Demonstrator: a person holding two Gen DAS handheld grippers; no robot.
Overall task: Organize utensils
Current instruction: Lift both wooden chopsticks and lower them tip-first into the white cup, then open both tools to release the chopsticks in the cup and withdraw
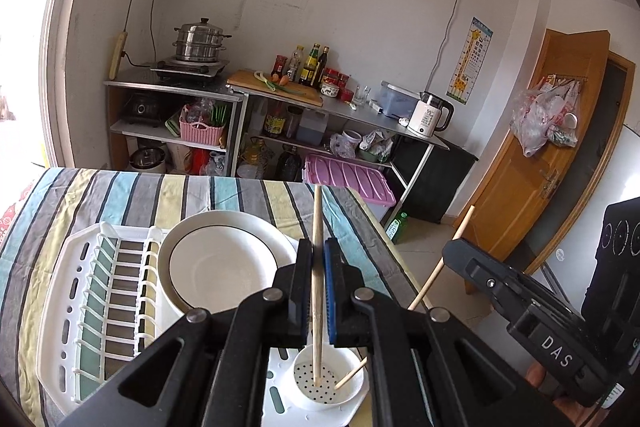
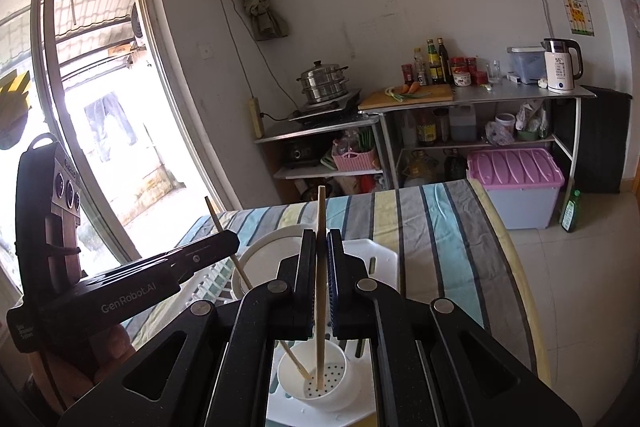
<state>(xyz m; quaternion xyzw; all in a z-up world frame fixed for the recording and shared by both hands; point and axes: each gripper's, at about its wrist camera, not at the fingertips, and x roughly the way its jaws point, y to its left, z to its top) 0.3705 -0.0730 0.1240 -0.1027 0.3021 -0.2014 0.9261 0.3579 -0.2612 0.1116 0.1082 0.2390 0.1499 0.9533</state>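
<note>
Clamped hard on a chopstick (image 1: 316,291): left gripper (image 1: 318,255), jaws nearly together, blue pad on one side, black on the other, stick pinched around mid-length. Same story at the right gripper (image 2: 321,247), narrow jaws shut on a second chopstick (image 2: 320,291), also gripped near the middle.

Both sticks standing almost upright, lower tips down inside the white perforated cutlery cup (image 1: 328,383), tips at or very near the dotted floor; contact not certain from either view. From the left wrist, right-hand stick entering the cup at a slant; from the right wrist, left-hand stick likewise leaning in from the side.

Outward from the cup: white drying rack (image 1: 80,291) holding it at the near corner, slotted grid further left, white plate with a dark ring (image 1: 224,263) resting in the rack behind the jaws. Under all of it, striped tablecloth (image 1: 168,195) in blue, grey and yellow. Beyond, metal shelving with a steamer pot (image 1: 200,41), bottles, cutting board and kettle (image 1: 432,117).

Handling, as a judgement: light, stiff, thin wooden rods, smooth enough to swivel or slide between pads if held loosely. Mid-shaft hold sensible for steering the tip; too firm a squeeze unlikely to hurt, but sideways levering against the cup wall could tip the light cup. Release only with tips well inside the rim, since a tall stick could topple outward.
</note>
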